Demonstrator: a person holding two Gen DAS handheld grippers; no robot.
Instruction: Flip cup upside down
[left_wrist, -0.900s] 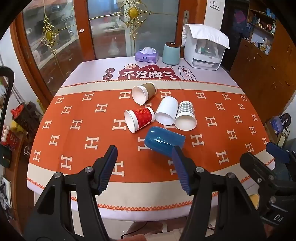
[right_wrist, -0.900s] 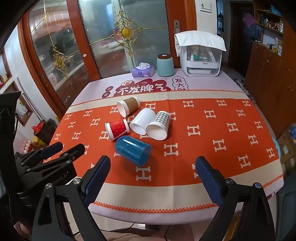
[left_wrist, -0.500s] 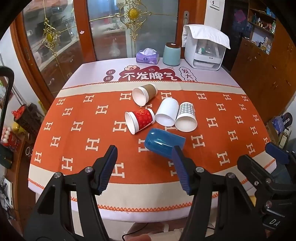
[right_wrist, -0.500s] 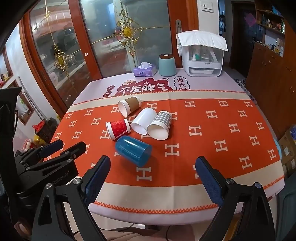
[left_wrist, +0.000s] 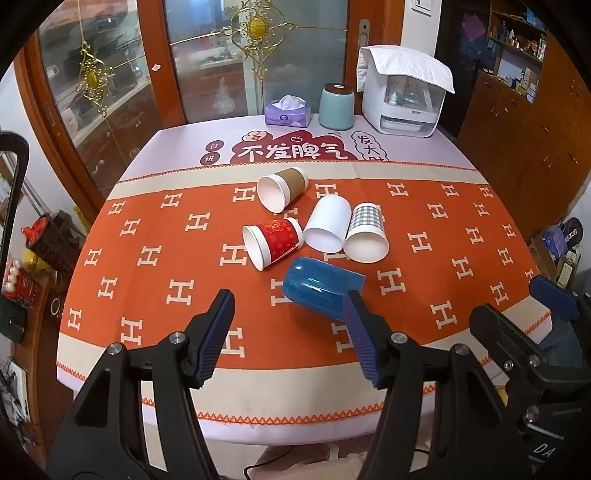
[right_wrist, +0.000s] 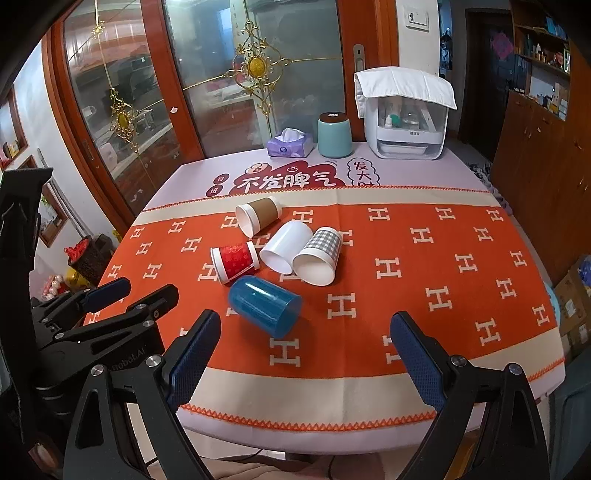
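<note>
Several cups lie on their sides on the orange tablecloth: a blue plastic cup (left_wrist: 321, 286) (right_wrist: 264, 304) nearest me, a red paper cup (left_wrist: 273, 243) (right_wrist: 234, 260), a white cup (left_wrist: 327, 223) (right_wrist: 286, 245), a checked cup (left_wrist: 365, 232) (right_wrist: 319, 256) and a brown cup (left_wrist: 282, 186) (right_wrist: 258, 216). My left gripper (left_wrist: 288, 332) is open and empty, hovering short of the blue cup. My right gripper (right_wrist: 306, 350) is open and empty near the table's front edge, also visible at the right of the left wrist view (left_wrist: 517, 314).
At the table's far edge stand a purple tissue box (left_wrist: 287, 110), a teal canister (left_wrist: 336, 107) and a white appliance with a cloth on it (left_wrist: 404, 99). Glass doors stand behind, wooden cabinets (right_wrist: 546, 155) on the right.
Both views shift very slightly, as if the grippers eased back or up a little. The cups have not moved and both grippers stay open.
</note>
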